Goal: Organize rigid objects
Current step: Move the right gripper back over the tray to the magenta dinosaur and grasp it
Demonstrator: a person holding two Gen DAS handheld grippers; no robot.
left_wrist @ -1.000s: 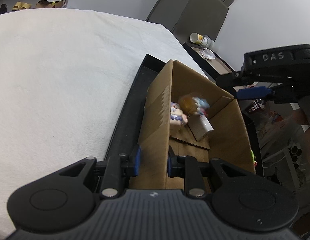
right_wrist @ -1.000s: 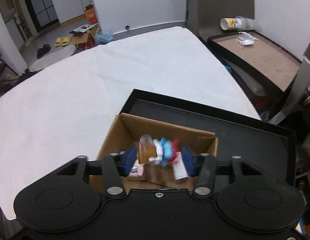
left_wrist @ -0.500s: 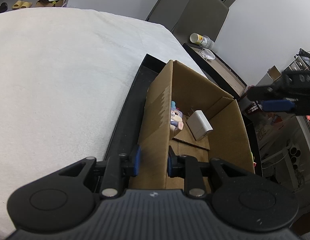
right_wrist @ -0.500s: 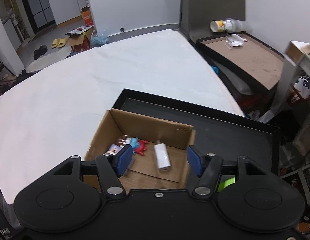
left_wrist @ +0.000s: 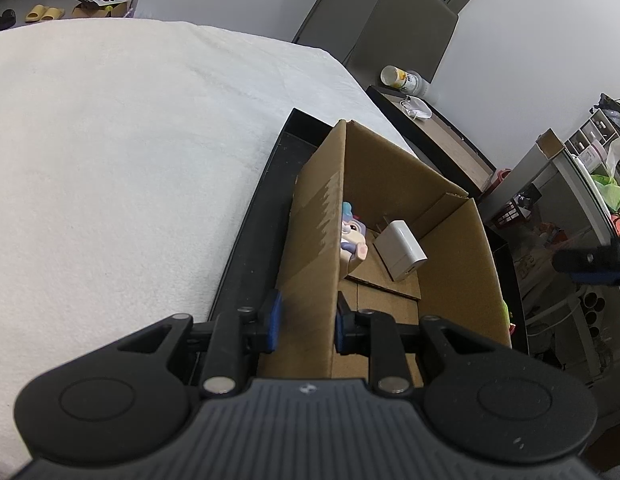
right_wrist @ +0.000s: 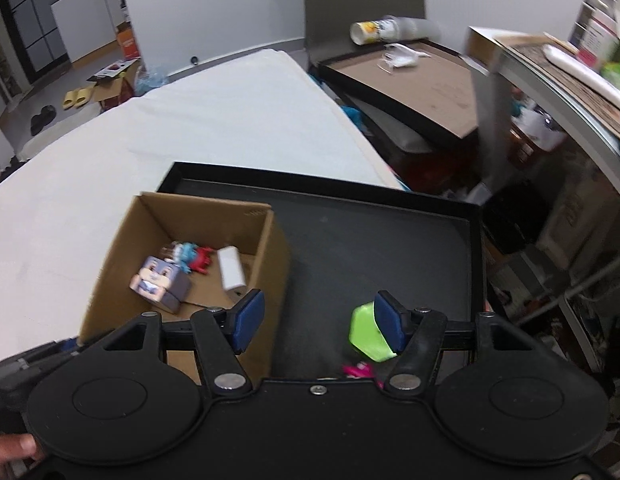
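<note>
Since the earlier frames the right tool (right_wrist: 317,322) is no longer over the cardboard box (right_wrist: 270,280): it is now sitting over the black tray (right_wrist: 369,248) beside it, and the small figure (right_wrist: 192,254) it was carrying is lying inside the box. Nearest to that tool, the lime-green hexagonal block (right_wrist: 363,334) is resting on the tray just inside the right-hand pad, partly hidden by it, with a pink item (right_wrist: 359,369) peeking out below. The right tool's jaws are standing part-open with nothing gripped. The left tool (left_wrist: 306,322) is clamping tight on the near wall of the box, one pad outside and one inside, steadying it. Further in, the box is holding a square-headed purple toy (right_wrist: 158,280), the blue-and-red figure and a white charger (right_wrist: 232,268), all lying loose on the folded bottom flaps. Judged next item: the green block. To take it well, the tool is needing to centre over the block so both pads meet opposite flat faces, not corners, and to open wider first if the span looks short; the block appears hard, smooth and faceted, so an off-centre squeeze could spin it out. Beyond the tray, the white bed (right_wrist: 190,140) is spreading away.
</note>
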